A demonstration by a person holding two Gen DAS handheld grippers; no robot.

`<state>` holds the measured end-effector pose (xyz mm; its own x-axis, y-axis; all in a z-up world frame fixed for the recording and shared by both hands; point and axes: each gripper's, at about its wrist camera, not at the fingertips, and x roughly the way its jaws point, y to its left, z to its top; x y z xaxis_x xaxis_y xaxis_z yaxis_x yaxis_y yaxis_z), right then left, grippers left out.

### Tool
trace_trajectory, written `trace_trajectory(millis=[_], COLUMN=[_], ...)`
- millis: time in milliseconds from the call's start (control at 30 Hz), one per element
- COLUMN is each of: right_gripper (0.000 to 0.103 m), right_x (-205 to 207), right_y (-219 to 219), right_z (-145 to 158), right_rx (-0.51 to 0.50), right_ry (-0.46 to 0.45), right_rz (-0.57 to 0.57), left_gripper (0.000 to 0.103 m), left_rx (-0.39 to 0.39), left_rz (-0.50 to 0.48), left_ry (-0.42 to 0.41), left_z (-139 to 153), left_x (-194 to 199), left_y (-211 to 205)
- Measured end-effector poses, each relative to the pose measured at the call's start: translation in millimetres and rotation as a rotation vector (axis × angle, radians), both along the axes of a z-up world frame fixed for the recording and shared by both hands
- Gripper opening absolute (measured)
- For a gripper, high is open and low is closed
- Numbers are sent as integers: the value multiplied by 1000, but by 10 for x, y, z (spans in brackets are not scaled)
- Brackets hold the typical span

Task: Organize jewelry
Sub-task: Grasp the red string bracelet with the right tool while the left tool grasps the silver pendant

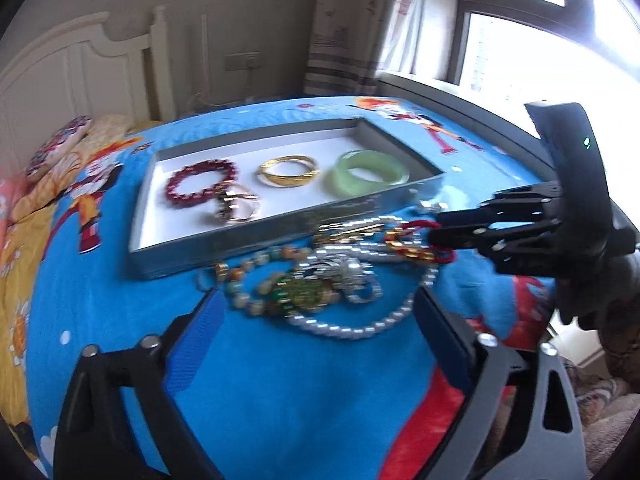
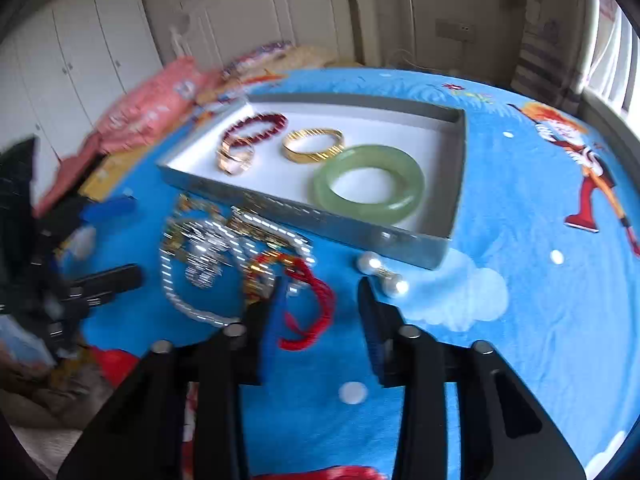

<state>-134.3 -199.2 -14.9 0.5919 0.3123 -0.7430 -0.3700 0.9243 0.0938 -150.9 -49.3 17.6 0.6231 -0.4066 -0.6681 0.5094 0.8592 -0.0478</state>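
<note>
A grey tray (image 1: 248, 236) (image 2: 448, 240) with a white floor lies on the blue bedspread. In it lie a red bead bracelet (image 1: 200, 184) (image 2: 256, 128), a gold bangle (image 1: 288, 170) (image 2: 314, 145), a green jade bangle (image 1: 370, 174) (image 2: 370, 184) and a rose-gold piece (image 1: 236, 206) (image 2: 236, 158). In front of the tray is a tangled pile: a pearl necklace (image 1: 360, 328) (image 2: 180, 296), a stone-bead bracelet (image 1: 240, 288), a green pendant (image 1: 304, 292) and a red cord bracelet with gold beads (image 1: 416, 242) (image 2: 308, 308). My left gripper (image 1: 316, 308) is open just before the pile. My right gripper (image 2: 320, 292) (image 1: 434, 236) is open around the red cord bracelet.
Two pearl earrings (image 2: 384, 272) lie on the bedspread by the tray's near corner. Pillows (image 2: 160, 108) and a white headboard (image 1: 80, 76) stand behind the tray. A window (image 1: 520, 32) and curtain are on the right. The bed edge drops off near my grippers.
</note>
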Motion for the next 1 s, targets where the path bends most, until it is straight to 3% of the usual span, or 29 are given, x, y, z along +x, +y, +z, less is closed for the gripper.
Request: trace_trajectory(millis=[33,100,133,167,367,567,667,767,800,967,1000], right_gripper=[27,19,13,12,12,12,12,12,12,10,9], right_x=[3,-63,-83,-105,-110,-120,-120,-126,-125,-165,-176], right_y=[18,75,85,101,82,86,80,82,81,64,42], right_z=[-27,-49,-54,-62,-65,-67,-65,-64,-65,-35,-17], right_rx=[-19,-58,-73,-90,-80,-78,-74,-71,-71,-53,-40], right_ry=[2,-27,-35,-47,-58,-64,-64,-64,-64,-89,-98], right_rz=[3,23,26,25,20,22,23,29,30,28,26], left_gripper=[83,62,58,53,51,54,54,35,35,33,20], left_rx=[0,5,7,7,-8,98,101,167,176,108,93], left_rz=[-14,-54,-71,-82,-110,-34,-17,-6,-10,-13,-15], left_ry=[4,25,35,40,67,90,110,94,87,90,86], left_z=[-1,-25,-42,-56,-83,-138,-142,-170,-178,-159,-140], left_x=[-2,-1,4,-5,58,193,232,241,235,219,198], left_y=[-28,-108,-145,-175,-296,-405,-376,-408,-416,-335,-317])
